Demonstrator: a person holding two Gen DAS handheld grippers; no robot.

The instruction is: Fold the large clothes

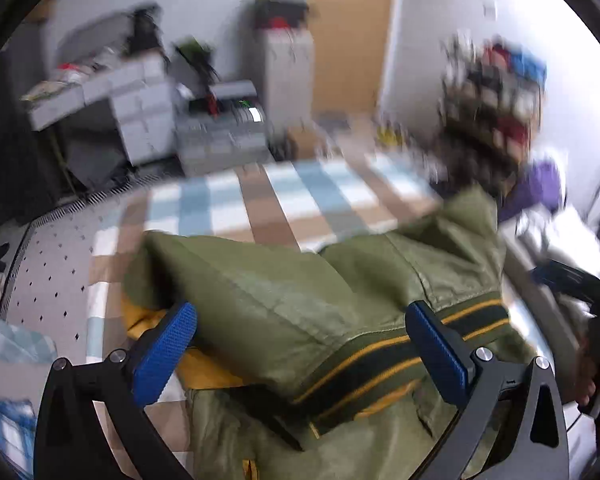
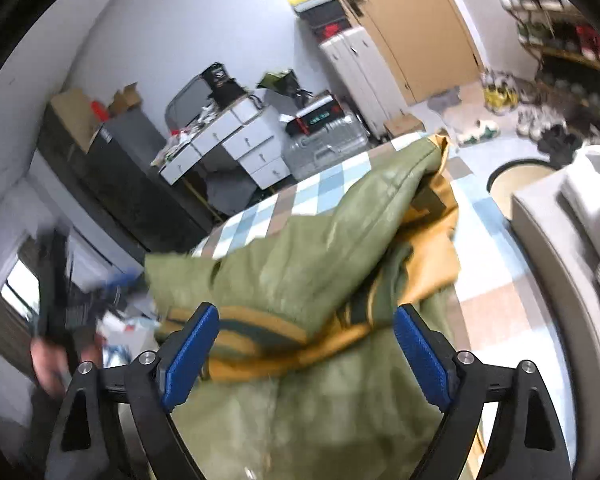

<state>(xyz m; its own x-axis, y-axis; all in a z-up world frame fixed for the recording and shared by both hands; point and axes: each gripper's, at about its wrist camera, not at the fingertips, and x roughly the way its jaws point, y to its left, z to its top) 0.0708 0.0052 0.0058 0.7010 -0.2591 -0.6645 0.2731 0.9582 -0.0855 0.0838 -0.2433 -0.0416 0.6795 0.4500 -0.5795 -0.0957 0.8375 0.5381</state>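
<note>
An olive green jacket (image 1: 284, 300) with yellow lining and a dark, yellow-striped hem band lies bunched on a checkered blue, white and brown cloth (image 1: 260, 200). My left gripper (image 1: 300, 344) is open, its blue pads on either side of the jacket's hem, not pinching it. My right gripper (image 2: 306, 352) is open too, spread over the jacket (image 2: 300, 272) near its striped band and yellow lining. The right gripper also shows at the right edge of the left wrist view (image 1: 572, 280), and the left one, blurred, at the left of the right wrist view (image 2: 100, 300).
A perforated grey surface (image 1: 48, 276) lies left of the checkered cloth. Behind it stand a white drawer desk (image 2: 236, 140), a silver suitcase (image 2: 324, 148), a tall white cabinet (image 2: 356, 76) and a wooden door (image 2: 412, 20). A shoe rack (image 1: 496, 92) is at right. A grey appliance (image 2: 560, 248) is at right.
</note>
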